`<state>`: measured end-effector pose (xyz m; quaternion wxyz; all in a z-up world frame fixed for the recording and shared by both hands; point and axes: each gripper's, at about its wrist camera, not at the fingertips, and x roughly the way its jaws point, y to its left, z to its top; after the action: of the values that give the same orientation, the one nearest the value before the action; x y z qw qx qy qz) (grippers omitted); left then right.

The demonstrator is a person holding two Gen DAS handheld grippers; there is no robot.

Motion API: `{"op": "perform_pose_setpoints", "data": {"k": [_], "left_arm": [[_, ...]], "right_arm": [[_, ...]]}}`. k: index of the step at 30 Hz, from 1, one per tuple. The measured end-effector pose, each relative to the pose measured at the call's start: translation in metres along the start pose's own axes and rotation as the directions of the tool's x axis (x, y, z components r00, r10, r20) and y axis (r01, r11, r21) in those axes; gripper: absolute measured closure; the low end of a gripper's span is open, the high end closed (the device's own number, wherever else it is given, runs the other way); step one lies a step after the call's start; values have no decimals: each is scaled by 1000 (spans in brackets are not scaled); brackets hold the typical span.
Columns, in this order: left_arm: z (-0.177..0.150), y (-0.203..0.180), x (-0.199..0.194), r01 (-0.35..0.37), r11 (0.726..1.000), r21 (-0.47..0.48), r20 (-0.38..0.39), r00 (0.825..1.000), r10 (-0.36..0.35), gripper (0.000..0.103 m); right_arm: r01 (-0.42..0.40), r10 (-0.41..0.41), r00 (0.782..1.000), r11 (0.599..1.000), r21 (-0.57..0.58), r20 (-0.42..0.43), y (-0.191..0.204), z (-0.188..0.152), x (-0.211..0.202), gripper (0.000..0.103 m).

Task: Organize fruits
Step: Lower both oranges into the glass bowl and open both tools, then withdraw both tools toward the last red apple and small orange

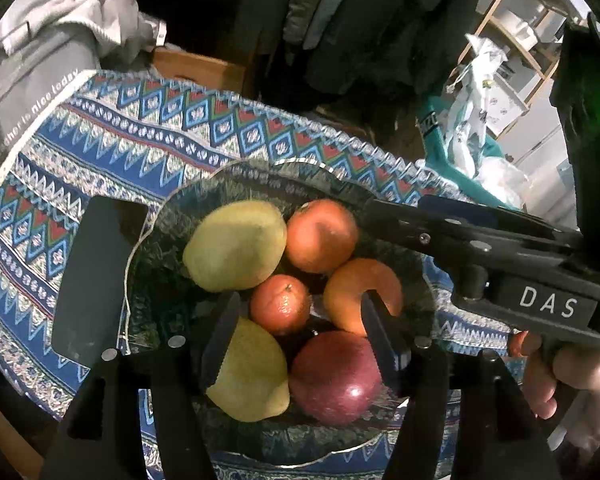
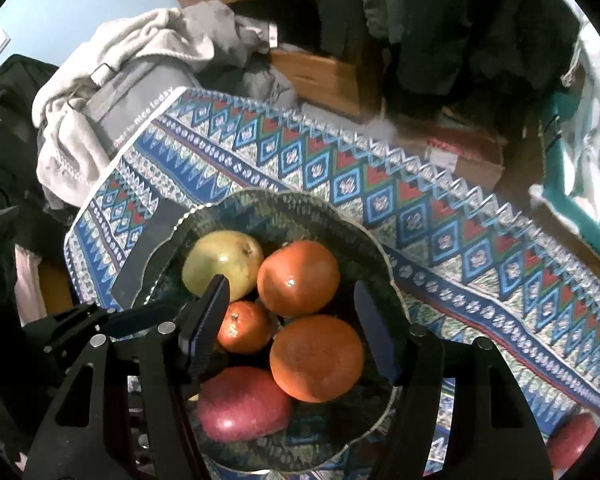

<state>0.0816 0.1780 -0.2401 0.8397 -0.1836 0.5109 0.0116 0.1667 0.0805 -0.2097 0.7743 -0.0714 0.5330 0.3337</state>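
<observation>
Fruit's piled in the bowl (image 2: 384, 264) on the patterned tabletop (image 2: 460, 216). One stray red fruit (image 2: 572, 444) sits at 4 o'clock of it, nearer the right tongs (image 2: 296, 328). Both right and left tongs (image 1: 300, 328) hover spread apart, gripping nothing.

The bowl (image 2: 384, 256) is transparent glass with a glossy scalloped rim. The red apple (image 1: 336, 376) has smooth, shiny skin; the small mandarin (image 1: 281, 309) shows dimpled peel. The tablecloth (image 2: 440, 208) is matt woven cloth. Both the left gripper (image 1: 304, 336) and right gripper (image 2: 290, 324) are matt black plastic with metal pins.
</observation>
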Motion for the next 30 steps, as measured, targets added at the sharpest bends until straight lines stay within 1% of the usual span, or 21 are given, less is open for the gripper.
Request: {"op": "perform_pose_setpoints", "data": {"k": [1,8,11,19,25,30], "left_arm": [[0,-2,-5,2,1000,3,7,1000,-2,34],[0,-19,-31,4,999,48,53,999,-7,33],[-1,-32,-42,12,997,76,71,997,-17,30],[-6,-60,-64,26,990,142,101,994,-41,29],[-9,-76,-80,40,985,168,119,991,-61,27],[-11,-92,-93,20,981,192,152,987,-50,27]], "right_arm": [[13,-13,1000,1000,-7,10,1,0,-6,36],[107,-104,992,994,-38,75,2,-7,-46,36],[137,-133,986,990,-33,104,-2,-11,-65,36],[165,-165,972,986,13,167,-15,-25,-115,36],[180,-185,962,983,40,203,-20,-40,-151,36],[190,-198,954,980,58,227,-28,-52,-177,35]]}}
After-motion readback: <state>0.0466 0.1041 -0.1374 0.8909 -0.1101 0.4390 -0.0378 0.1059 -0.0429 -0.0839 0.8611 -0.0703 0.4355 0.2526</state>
